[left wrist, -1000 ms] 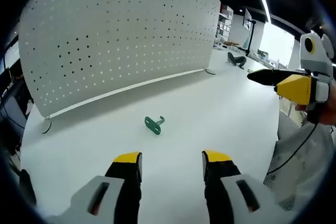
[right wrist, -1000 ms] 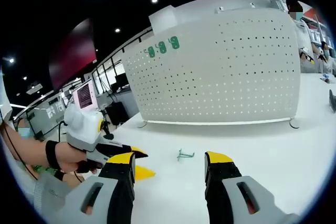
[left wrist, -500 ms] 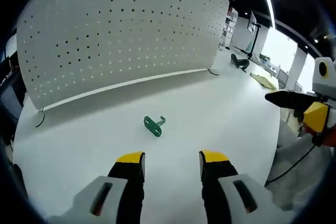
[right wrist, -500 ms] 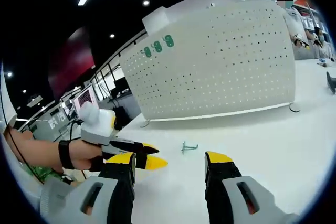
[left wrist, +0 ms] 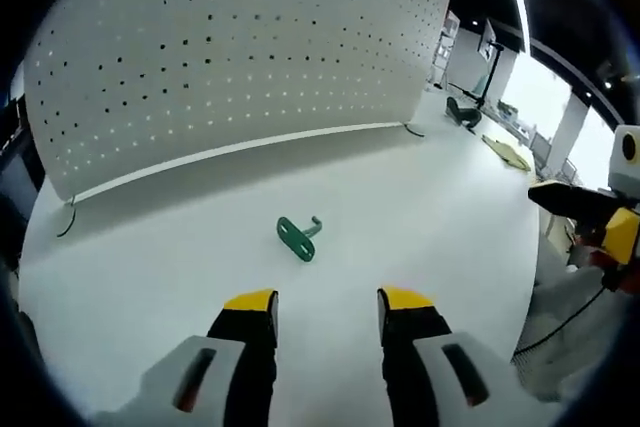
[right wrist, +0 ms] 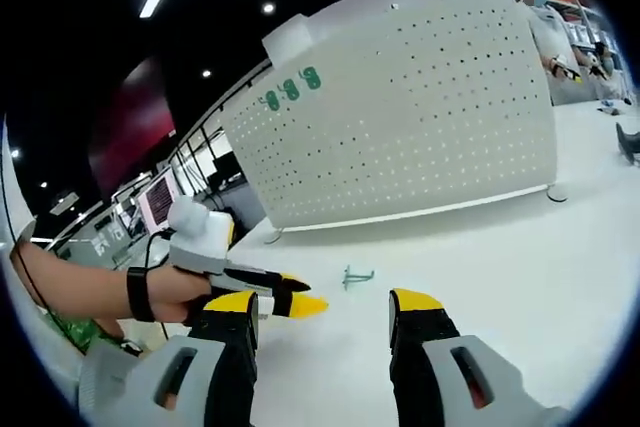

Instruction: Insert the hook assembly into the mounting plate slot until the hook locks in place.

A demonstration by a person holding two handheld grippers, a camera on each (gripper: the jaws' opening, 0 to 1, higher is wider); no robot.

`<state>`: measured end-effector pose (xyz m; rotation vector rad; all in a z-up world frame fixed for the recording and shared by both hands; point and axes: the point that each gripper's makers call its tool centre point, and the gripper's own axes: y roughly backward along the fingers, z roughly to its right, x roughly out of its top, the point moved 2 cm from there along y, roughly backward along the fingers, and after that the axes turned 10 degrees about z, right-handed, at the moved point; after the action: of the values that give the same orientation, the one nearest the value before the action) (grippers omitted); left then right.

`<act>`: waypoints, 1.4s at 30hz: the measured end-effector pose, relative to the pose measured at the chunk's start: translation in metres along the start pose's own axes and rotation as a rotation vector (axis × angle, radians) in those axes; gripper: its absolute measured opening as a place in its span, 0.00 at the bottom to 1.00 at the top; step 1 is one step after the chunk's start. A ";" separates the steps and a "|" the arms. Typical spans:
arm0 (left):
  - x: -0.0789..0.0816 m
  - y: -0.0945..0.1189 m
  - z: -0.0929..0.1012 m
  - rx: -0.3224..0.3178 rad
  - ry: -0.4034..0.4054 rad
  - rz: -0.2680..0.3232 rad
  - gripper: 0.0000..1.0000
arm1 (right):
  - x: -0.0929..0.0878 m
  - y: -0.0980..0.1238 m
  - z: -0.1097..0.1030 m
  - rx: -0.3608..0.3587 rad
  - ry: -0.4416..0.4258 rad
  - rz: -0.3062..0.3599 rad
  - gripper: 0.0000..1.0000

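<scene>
A white bench [left wrist: 430,207] carries a tall white pegboard [left wrist: 230,57] that stands upright along its far edge on small feet. In the right gripper view, three green hooks [right wrist: 290,88] hang in a row near the top left corner of the pegboard [right wrist: 420,117].

One more green hook [left wrist: 297,237] lies loose on the bench, out in the open part in front of the pegboard and well apart from it. Its flat oval plate with two holes points toward the near edge, and its bent end points toward the pegboard. In the right gripper view the same hook [right wrist: 356,276] lies just beyond the yellow tips of the left gripper [right wrist: 290,304].

The left gripper [left wrist: 325,299] hovers above the bench on the near side of the hook, its jaws spread apart with nothing between them. The right gripper [right wrist: 325,299] is also released, its jaws wide and empty. In the left gripper view the right gripper [left wrist: 590,217] comes in near the right edge of the bench, away from the hook; there I cannot tell how its jaws stand. A person's hand [right wrist: 175,287] with a dark wristband holds the left gripper
</scene>
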<state>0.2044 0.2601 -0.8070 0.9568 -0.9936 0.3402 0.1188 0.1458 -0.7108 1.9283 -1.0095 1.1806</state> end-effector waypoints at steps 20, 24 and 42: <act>0.007 -0.029 -0.008 0.034 0.041 -0.015 0.35 | -0.003 0.006 0.007 -0.013 -0.006 0.001 0.54; 0.008 -0.033 -0.006 0.032 0.043 -0.014 0.32 | -0.003 0.007 0.007 -0.013 -0.017 -0.002 0.54; 0.013 -0.050 -0.013 0.054 0.026 -0.034 0.24 | -0.001 0.006 0.003 0.003 -0.012 -0.009 0.54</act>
<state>0.2506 0.2400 -0.8254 1.0150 -0.9473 0.3514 0.1141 0.1407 -0.7123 1.9429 -1.0043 1.1674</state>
